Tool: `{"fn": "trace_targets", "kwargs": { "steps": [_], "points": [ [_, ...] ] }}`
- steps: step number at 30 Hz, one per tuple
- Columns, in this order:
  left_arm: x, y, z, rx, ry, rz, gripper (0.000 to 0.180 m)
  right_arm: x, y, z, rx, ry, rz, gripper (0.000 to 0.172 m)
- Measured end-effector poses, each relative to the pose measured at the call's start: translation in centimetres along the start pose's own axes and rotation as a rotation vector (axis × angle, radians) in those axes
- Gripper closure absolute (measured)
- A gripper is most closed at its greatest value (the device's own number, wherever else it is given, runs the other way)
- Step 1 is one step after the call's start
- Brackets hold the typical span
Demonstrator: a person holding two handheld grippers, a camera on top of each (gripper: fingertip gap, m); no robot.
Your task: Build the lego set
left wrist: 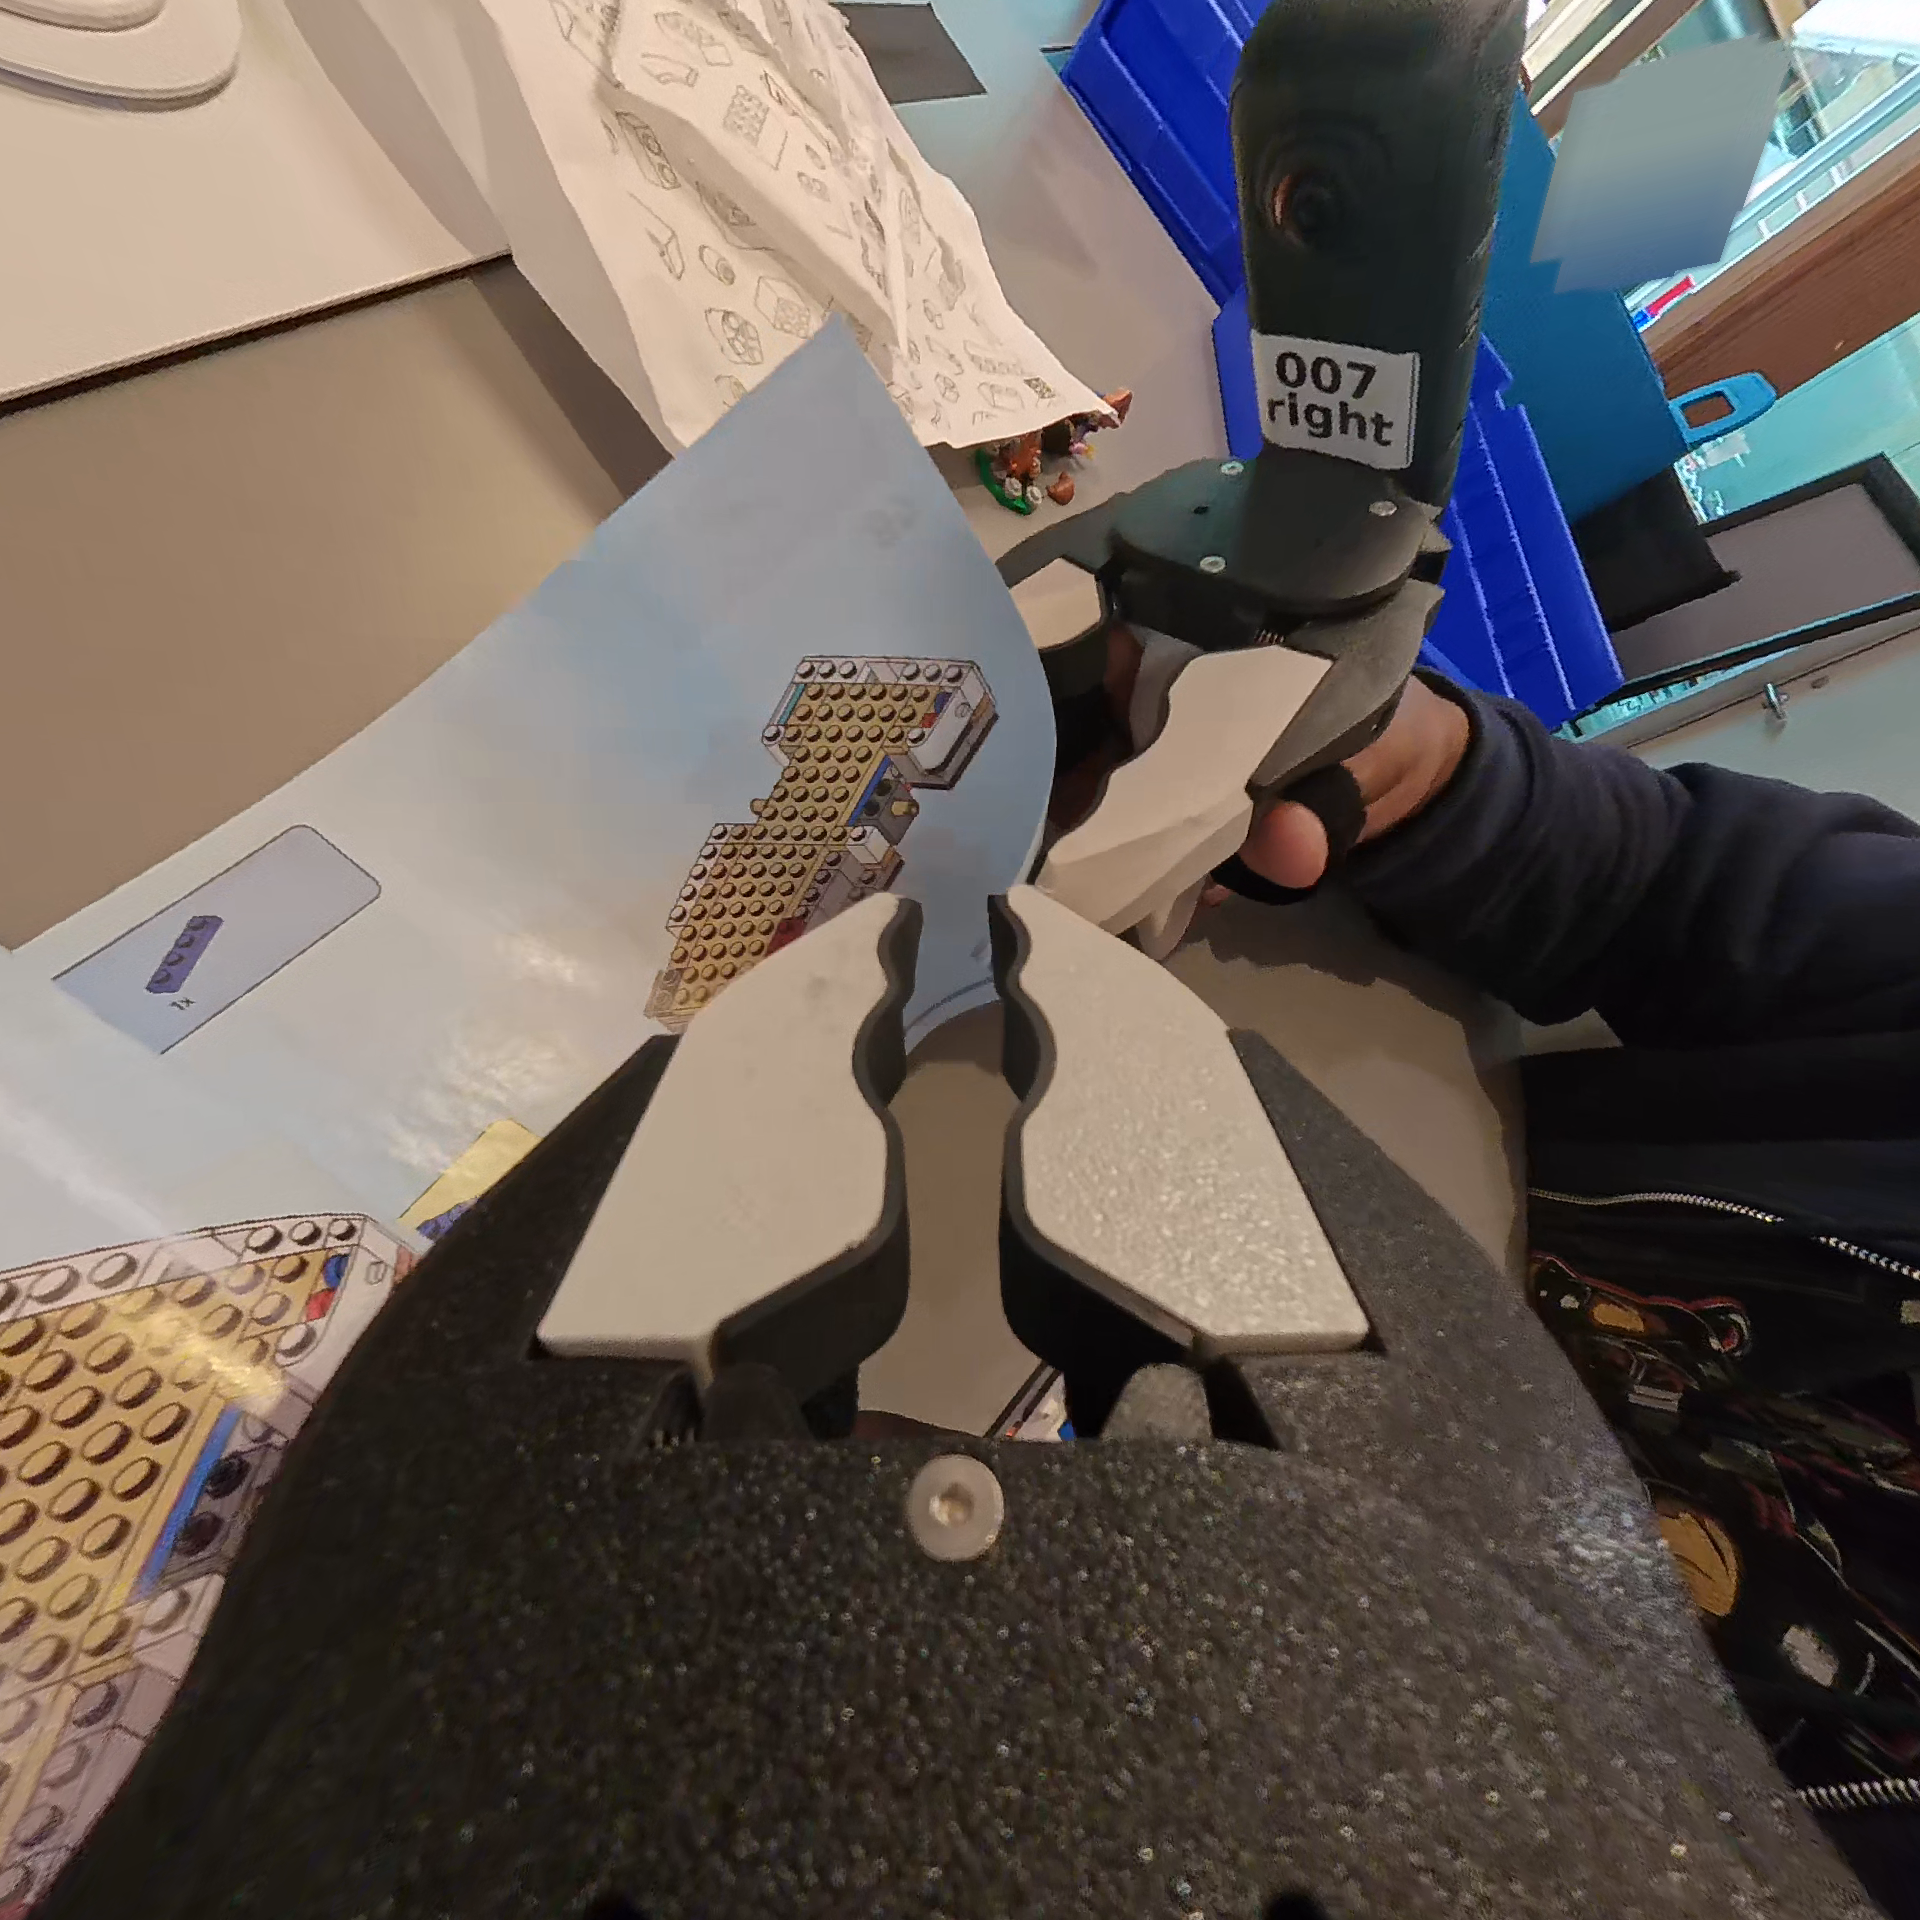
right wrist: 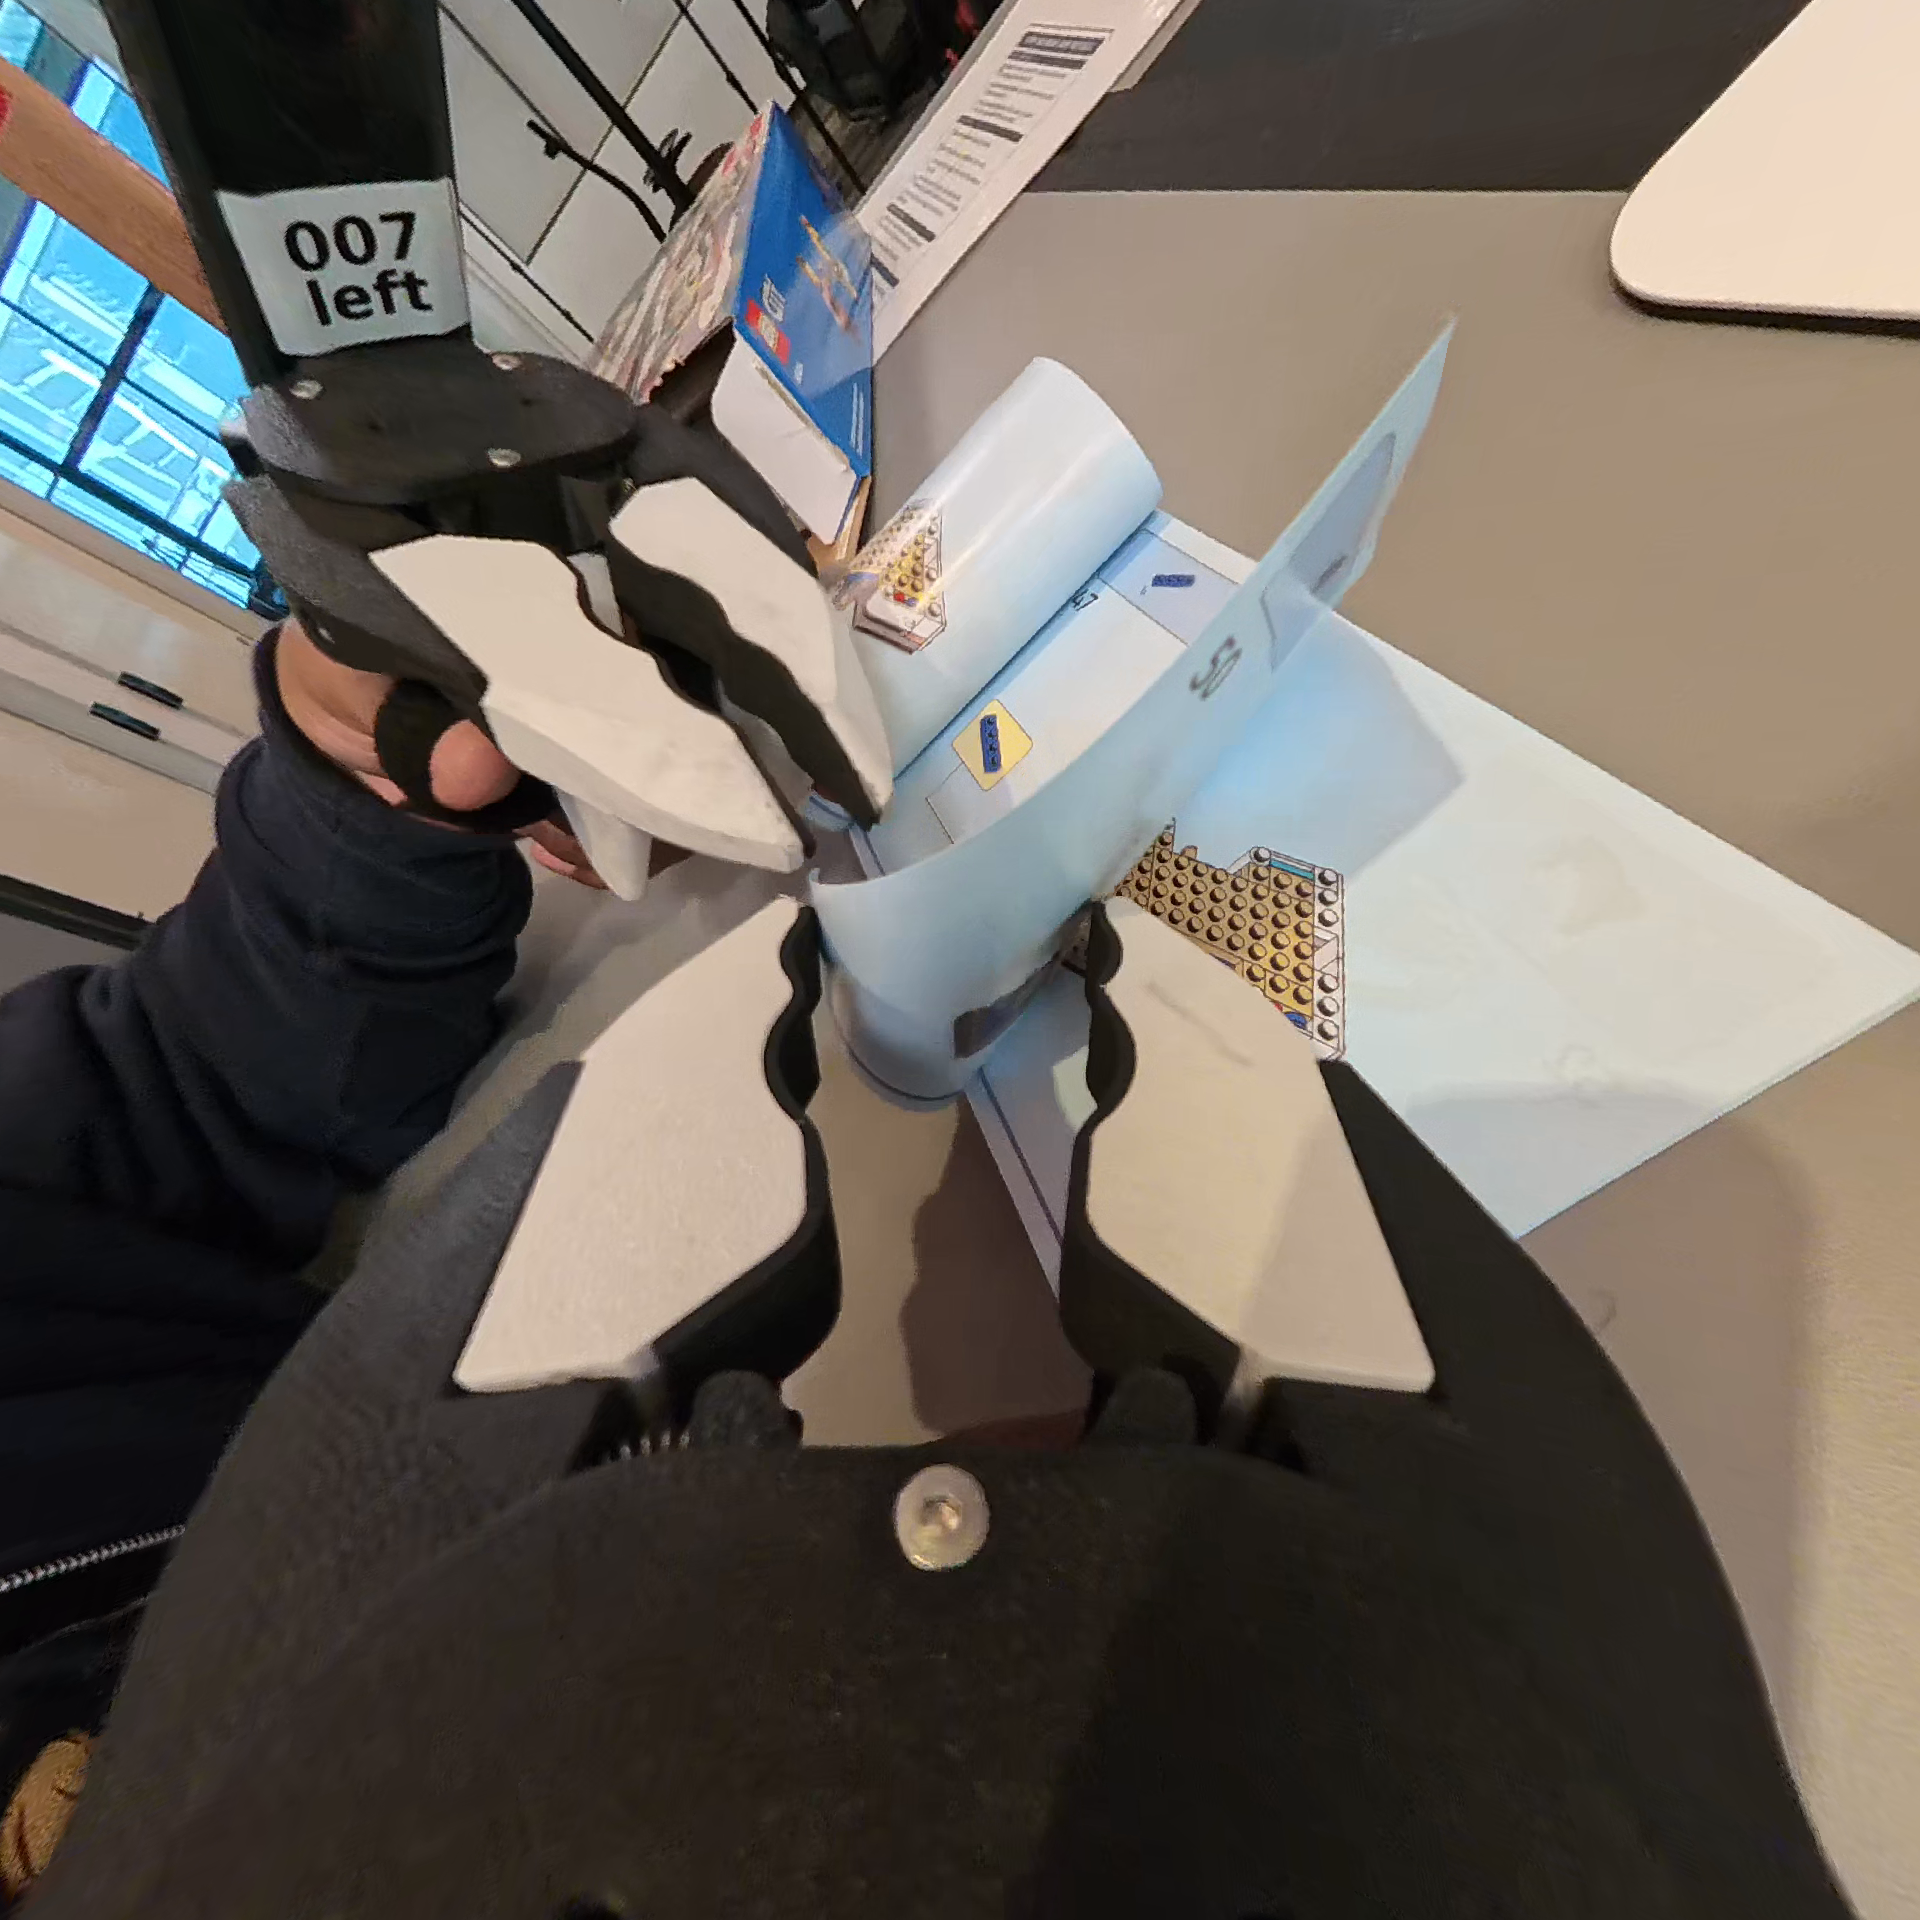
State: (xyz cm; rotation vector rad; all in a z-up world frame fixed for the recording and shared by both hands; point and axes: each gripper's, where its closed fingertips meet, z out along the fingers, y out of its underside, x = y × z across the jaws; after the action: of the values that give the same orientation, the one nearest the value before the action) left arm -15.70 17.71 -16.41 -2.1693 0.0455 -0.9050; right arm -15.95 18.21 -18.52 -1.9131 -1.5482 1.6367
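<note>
The left tool (left wrist: 954, 914) stands a little parted, nothing pressed between its pads; in its own view the lifted page (left wrist: 665, 790) of a brick-building instruction booklet (right wrist: 1558, 987) curls up just beyond its fingertips, and from the right wrist view its tips sit at the page's lower corner near the spine. Whether a pad brushes the paper there I cannot tell, since that part is blurred.

The right tool (right wrist: 945, 935) is open wider. The curled lower edge of the same page stands between its two fingers, close to the left pad (right wrist: 800, 956), but with no squeeze visible: the sheet looks free, bowed upward on its own stiffness. The booklet lies open on the grey tabletop (right wrist: 1351, 260), with a further rolled page (right wrist: 1039, 457) beyond it, a toy box (right wrist: 800, 270) at the far edge, a crumpled printed sheet (left wrist: 790, 208) and blue bins (left wrist: 1164, 114) behind.

As a judgement: with neither tool clamping the sheet, the page could spring back flat or flop either way. If the right tool closes on the bowed part rather than a flat edge, it may crease or tear the paper near the spine. The two tools are near each other, so a small sideways move could knock their fingers together and drag the booklet across the tabletop.
</note>
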Motion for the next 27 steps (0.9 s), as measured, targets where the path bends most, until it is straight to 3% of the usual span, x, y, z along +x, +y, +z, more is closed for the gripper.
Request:
{"fn": "trace_targets", "kwargs": {
  "steps": [4, 8, 18, 22, 27],
  "points": [
    [0.6, 0.4, 0.2, -0.029, 0.018, 0.03, 0.168, 0.0, 0.3, 0.0, -0.026, 0.005, -0.037, 0.124],
    [0.8, 0.8, 0.3, -0.047, 0.029, 0.049, 0.18, -0.2, 0.6, 0.1, -0.057, 0.014, -0.085, 0.124],
    [1.0, 0.5, -0.1, -0.034, 0.048, 0.055, 0.18, 0.0, 1.3, 0.3, -0.117, 0.046, -0.171, 0.125],
    [1.4, 0.0, 0.0, -0.016, 0.029, 0.08, 0.165, -0.3, 1.7, 0.5, -0.155, 0.06, -0.23, 0.125],
    [1.8, -0.1, 0.2, -0.005, 0.043, 0.094, 0.162, -0.4, 2.1, 0.7, -0.183, 0.096, -0.295, 0.124]
  ]
}}
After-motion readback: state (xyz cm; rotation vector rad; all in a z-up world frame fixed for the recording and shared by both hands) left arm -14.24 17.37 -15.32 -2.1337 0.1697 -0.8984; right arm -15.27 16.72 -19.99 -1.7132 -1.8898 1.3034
